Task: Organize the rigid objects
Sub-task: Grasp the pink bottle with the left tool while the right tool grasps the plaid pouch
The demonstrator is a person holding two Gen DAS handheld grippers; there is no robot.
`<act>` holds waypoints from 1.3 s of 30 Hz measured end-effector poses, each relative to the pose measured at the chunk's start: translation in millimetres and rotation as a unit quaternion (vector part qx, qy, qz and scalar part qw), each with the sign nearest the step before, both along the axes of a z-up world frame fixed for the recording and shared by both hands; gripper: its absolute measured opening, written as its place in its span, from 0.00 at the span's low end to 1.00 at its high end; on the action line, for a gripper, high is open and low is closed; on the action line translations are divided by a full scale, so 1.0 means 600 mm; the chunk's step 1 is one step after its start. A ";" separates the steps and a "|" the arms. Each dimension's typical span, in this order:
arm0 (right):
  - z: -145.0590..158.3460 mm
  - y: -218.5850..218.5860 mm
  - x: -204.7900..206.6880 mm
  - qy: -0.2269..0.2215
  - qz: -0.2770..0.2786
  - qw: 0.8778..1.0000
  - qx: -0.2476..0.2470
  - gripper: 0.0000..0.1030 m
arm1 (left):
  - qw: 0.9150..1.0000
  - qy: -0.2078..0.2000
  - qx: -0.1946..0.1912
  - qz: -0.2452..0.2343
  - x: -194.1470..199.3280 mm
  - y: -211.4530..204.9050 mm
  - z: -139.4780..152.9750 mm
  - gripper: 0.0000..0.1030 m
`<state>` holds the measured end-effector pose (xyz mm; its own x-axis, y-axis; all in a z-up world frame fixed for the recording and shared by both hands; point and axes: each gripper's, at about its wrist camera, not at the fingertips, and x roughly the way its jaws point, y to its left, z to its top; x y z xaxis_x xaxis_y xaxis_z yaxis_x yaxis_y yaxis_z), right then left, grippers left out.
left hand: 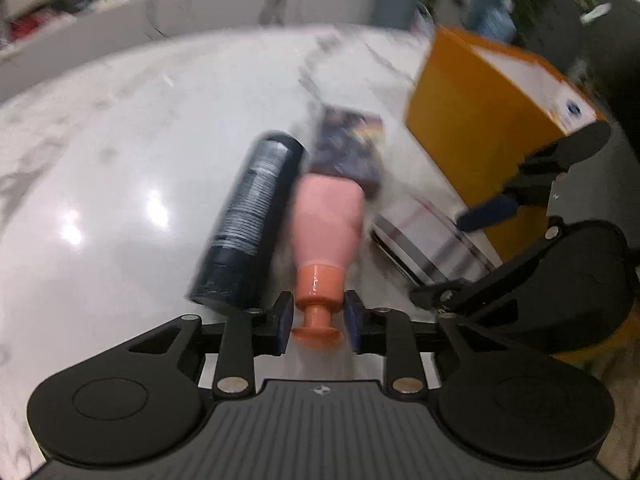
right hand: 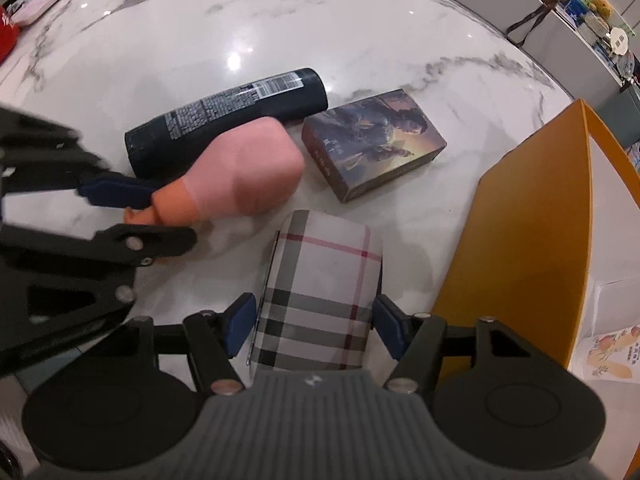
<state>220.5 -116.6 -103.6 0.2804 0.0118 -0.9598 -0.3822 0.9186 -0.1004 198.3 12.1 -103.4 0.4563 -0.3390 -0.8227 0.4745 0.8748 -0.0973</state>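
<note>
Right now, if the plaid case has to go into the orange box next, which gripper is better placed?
The right gripper. Its fingers already straddle the plaid case, and the orange box stands just beside it. The left gripper is busy around the pink bottle, farther from the case.

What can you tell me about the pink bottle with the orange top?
The soft pink plastic bottle has a wide rounded body that narrows to an orange neck and a flat orange cap. It lies on its side on the glossy white marble table, right beside the dark blue cylindrical spray can. The left tongs have their blue pads on either side of its orange neck; whether they squeeze it is unclear.
</note>
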 end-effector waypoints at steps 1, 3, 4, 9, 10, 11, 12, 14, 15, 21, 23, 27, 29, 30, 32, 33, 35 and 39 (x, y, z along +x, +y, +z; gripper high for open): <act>0.000 0.000 0.000 0.000 0.001 1.000 0.000 0.62 | 1.000 -0.024 0.004 0.015 -0.016 0.004 0.001 0.51; 0.001 0.000 0.000 0.001 0.002 1.000 0.000 0.63 | 0.998 -0.061 0.011 0.031 -0.045 0.011 0.002 0.60; 0.001 -0.001 0.001 0.001 0.001 1.000 0.003 0.63 | 0.995 -0.082 0.013 0.049 -0.062 0.015 0.002 0.64; 0.002 -0.005 0.006 -0.002 -0.010 1.000 0.016 0.63 | 0.971 -0.181 0.008 0.157 -0.117 0.019 0.026 0.72; 0.003 -0.005 0.006 -0.002 -0.012 1.000 0.018 0.63 | 0.966 -0.197 0.000 0.169 -0.122 0.019 0.034 0.73; 0.004 -0.006 0.006 -0.004 -0.013 1.000 0.021 0.63 | 0.957 -0.221 -0.009 0.187 -0.127 0.020 0.041 0.74; 0.005 -0.007 0.006 -0.006 -0.014 1.000 0.024 0.63 | 0.947 -0.241 -0.013 0.211 -0.131 0.020 0.045 0.80; 0.008 -0.009 0.004 -0.007 -0.017 0.999 0.031 0.63 | 0.936 -0.253 -0.041 0.240 -0.133 0.029 0.050 0.81; 0.010 -0.010 0.003 -0.008 -0.018 0.999 0.034 0.63 | 0.929 -0.259 -0.058 0.258 -0.135 0.035 0.050 0.81; 0.022 -0.008 -0.001 -0.023 -0.009 0.999 0.035 0.63 | 0.922 -0.244 -0.074 0.292 -0.129 0.047 0.041 0.82; 0.023 -0.006 0.000 -0.027 -0.005 0.999 0.029 0.63 | 0.925 -0.233 -0.075 0.290 -0.122 0.044 0.040 0.82; 0.013 -0.005 0.009 -0.012 -0.001 1.000 0.017 0.61 | 0.943 -0.198 -0.087 0.252 -0.107 0.038 0.030 0.82; 0.007 -0.005 0.013 -0.003 -0.002 1.000 0.016 0.61 | 0.951 -0.184 -0.086 0.234 -0.101 0.032 0.025 0.77; 0.005 -0.006 0.015 0.002 -0.005 1.000 0.017 0.61 | 0.955 -0.176 -0.088 0.221 -0.097 0.029 0.023 0.76; 0.003 -0.007 0.017 0.007 -0.009 1.000 0.020 0.61 | 0.963 -0.157 -0.092 0.198 -0.090 0.023 0.019 0.70; 0.002 -0.007 0.018 0.009 -0.009 1.000 0.020 0.61 | 0.966 -0.151 -0.091 0.191 -0.088 0.021 0.018 0.62; 0.000 -0.008 0.018 0.013 -0.007 1.000 0.021 0.61 | 0.970 -0.135 -0.095 0.177 -0.083 0.020 0.015 0.55; -0.002 -0.007 0.015 0.015 0.008 1.000 0.018 0.61 | 0.978 -0.100 -0.112 0.147 -0.075 0.024 0.012 0.53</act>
